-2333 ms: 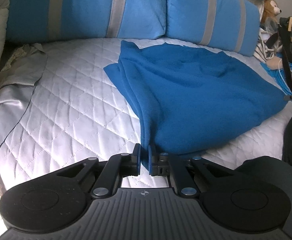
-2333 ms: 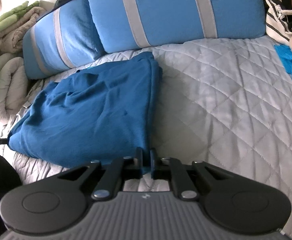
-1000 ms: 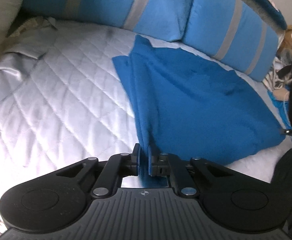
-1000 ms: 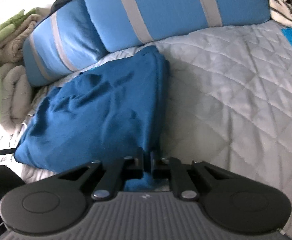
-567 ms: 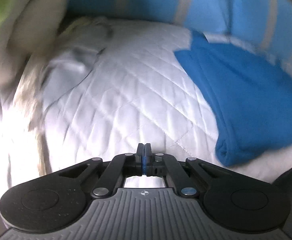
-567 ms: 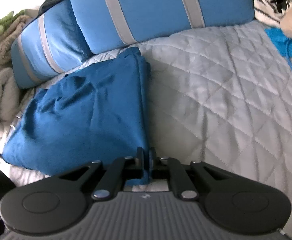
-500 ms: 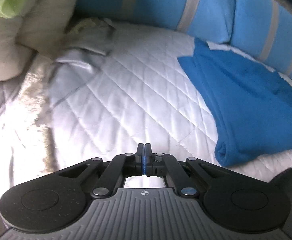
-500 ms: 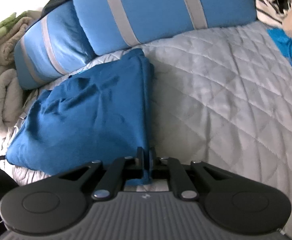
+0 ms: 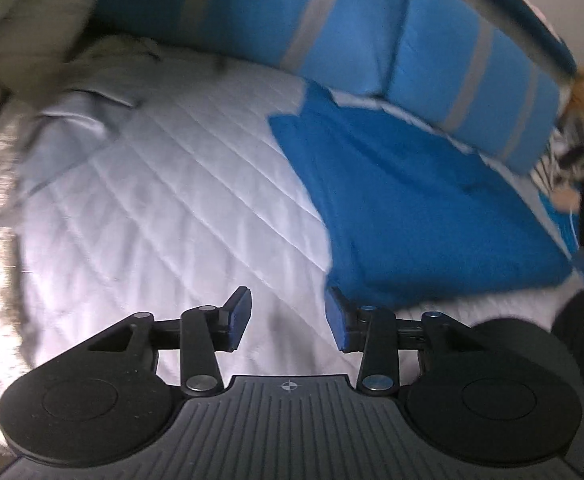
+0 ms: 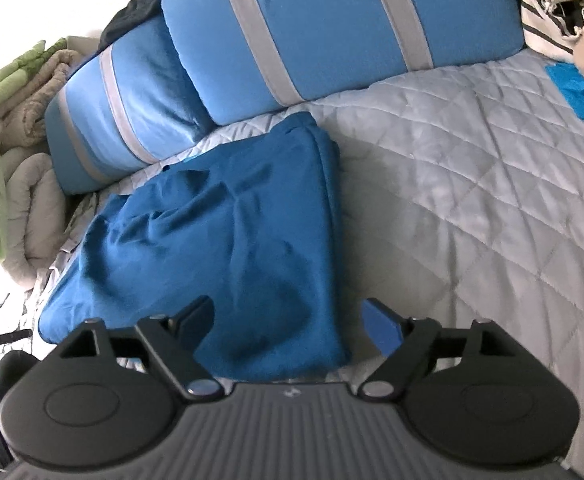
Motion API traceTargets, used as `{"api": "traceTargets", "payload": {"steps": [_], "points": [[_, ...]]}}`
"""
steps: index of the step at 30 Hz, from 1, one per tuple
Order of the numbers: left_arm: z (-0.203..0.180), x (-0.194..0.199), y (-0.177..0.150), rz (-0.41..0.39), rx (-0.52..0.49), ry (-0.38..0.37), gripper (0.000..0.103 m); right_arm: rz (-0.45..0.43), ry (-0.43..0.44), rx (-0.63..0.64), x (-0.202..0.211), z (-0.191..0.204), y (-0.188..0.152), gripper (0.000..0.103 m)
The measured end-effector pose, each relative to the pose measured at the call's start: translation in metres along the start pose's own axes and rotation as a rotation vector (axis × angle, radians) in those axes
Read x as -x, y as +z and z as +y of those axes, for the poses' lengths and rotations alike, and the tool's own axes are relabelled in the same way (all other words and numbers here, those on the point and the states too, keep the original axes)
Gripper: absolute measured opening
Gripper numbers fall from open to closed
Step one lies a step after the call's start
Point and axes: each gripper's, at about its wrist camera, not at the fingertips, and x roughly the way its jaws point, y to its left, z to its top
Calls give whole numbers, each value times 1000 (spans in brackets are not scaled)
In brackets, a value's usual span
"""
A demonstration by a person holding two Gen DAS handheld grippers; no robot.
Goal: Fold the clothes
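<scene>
The left gripper sits with its two blue-padded fingers spread wide apart, nothing between them but bare quilt. At about 1 o'clock from its fingertips, just beside the right-hand finger, lies the near corner of a folded blue garment. The garment spreads away toward 1 and 2 o'clock across a pale quilted bedspread, reaching back to two blue pillows with grey stripes at 12 o'clock. A rumpled grey cloth lies at 10 o'clock near the bed's edge. This view is somewhat blurred

The right gripper is also spread wide — its fingers straddle the near edge of the blue garment without pinching it. The cloth runs from between the fingers toward 11 and 12 o'clock, loosely wrinkled, with a straighter folded edge on its right side. Bare quilted bedspread fills the area from 1 to 3 o'clock. The striped blue pillows stand at 12 o'clock, touching the garment's far end. At 9 to 10 o'clock is a pile of green and beige blankets; at 2 o'clock, near the frame's edge, a scrap of bright blue fabric
</scene>
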Motion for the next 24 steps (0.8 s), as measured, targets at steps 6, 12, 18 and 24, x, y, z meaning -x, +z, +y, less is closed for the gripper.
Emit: {"api": "traceTargets", "payload": {"steps": [6, 12, 18, 24], "points": [[-16, -29, 1, 28, -51, 17, 44, -8, -16, -29, 3, -6, -5, 91], [-17, -24, 6, 43, -43, 84, 52, -14, 8, -137, 6, -21, -12, 100], [-21, -1, 6, 17, -28, 136, 56, -3, 125, -382, -3, -50, -28, 103], [-30, 28, 12, -60, -15, 117, 62, -53, 235, -535, -23, -58, -39, 102]]}}
